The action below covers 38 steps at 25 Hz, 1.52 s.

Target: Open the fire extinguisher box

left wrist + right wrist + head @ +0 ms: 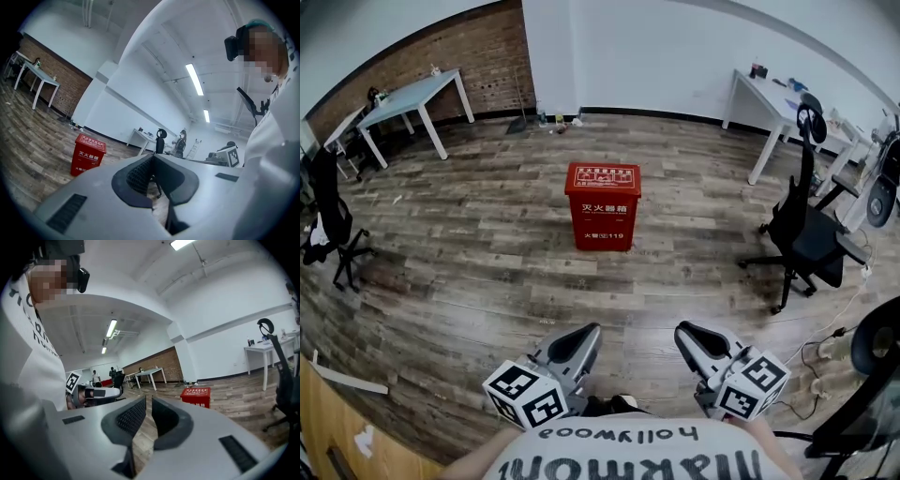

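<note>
A red fire extinguisher box (602,204) stands upright on the wooden floor, its lid down, a good way in front of me. It also shows small in the left gripper view (88,154) and in the right gripper view (196,396). My left gripper (587,334) is held low at the bottom of the head view, far short of the box, its jaws shut with nothing in them (152,158). My right gripper (686,332) is beside it at the same height; a narrow gap shows between its pads (146,401), with nothing between them.
A black office chair (802,230) stands to the right of the box, another (333,220) at the far left. White tables sit at the back left (412,98) and back right (769,103). Cables (825,361) lie on the floor at the right.
</note>
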Tool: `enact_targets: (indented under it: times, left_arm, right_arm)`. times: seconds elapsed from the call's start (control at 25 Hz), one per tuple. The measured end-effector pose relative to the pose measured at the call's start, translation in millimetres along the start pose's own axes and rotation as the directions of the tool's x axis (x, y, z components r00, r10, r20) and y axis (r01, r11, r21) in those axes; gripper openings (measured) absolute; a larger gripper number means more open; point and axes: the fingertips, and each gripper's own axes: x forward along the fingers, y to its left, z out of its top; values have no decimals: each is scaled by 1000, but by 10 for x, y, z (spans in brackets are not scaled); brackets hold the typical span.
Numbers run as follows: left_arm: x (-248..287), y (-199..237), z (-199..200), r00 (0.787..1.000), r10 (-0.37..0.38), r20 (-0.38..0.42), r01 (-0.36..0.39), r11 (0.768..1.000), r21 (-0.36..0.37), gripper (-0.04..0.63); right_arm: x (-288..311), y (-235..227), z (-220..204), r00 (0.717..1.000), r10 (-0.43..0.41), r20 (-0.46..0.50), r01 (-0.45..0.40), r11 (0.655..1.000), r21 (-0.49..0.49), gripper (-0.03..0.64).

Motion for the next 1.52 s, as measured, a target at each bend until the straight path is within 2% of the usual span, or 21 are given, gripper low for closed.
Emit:
enact_targets:
  times: [0.12,0.2,0.32,0.44,0.64,0.88,1.04,1.16,1.36,1.52]
  left_arm:
    - [170,2,-18,1000,22,6,-22,1000,-6,5]
    - [247,-3,-46,999,35,10,-35,999,0,5]
    - [281,71,16,997,68,27,-68,998,4,6]
    - [294,208,99,995,98,31,-98,995,-3,5]
    - [501,422,128,998,62,-4,-62,998,-8,5]
    - [684,836,537,1000,-11,-16,11,1000,20,5]
    - [700,1248,862,1000,-17,-2,17,999,37,5]
    - [704,1521,1037,1000,-27,5,27,999,41,6]
    - [783,1821,1095,999,-41,-2,41,999,4,5]
    - [861,1905,1092,998,-66,-3,66,998,-17,5]
  right_arm:
    - [37,-106,73,995,48,86,-50,998,32,43]
    - [107,-169,32,992,79,103,-87,993,75,43]
    - [280,-221,-74,992,115,44,-118,988,95,43]
    - [406,-217,-80,989,150,-8,-149,988,39,43]
    - [595,-414,-70,994,83,-64,-85,996,-15,43]
    - [1066,-614,14,993,-13,-115,10,1000,-22,43]
    - [1566,-632,164,994,-24,-111,21,1000,-23,43]
    - [1902,-568,229,992,-27,-120,19,998,-67,43]
    - [2127,-578,231,982,-78,-174,52,987,-153,43]
    - [2148,-698,188,974,-108,-197,86,989,-120,43]
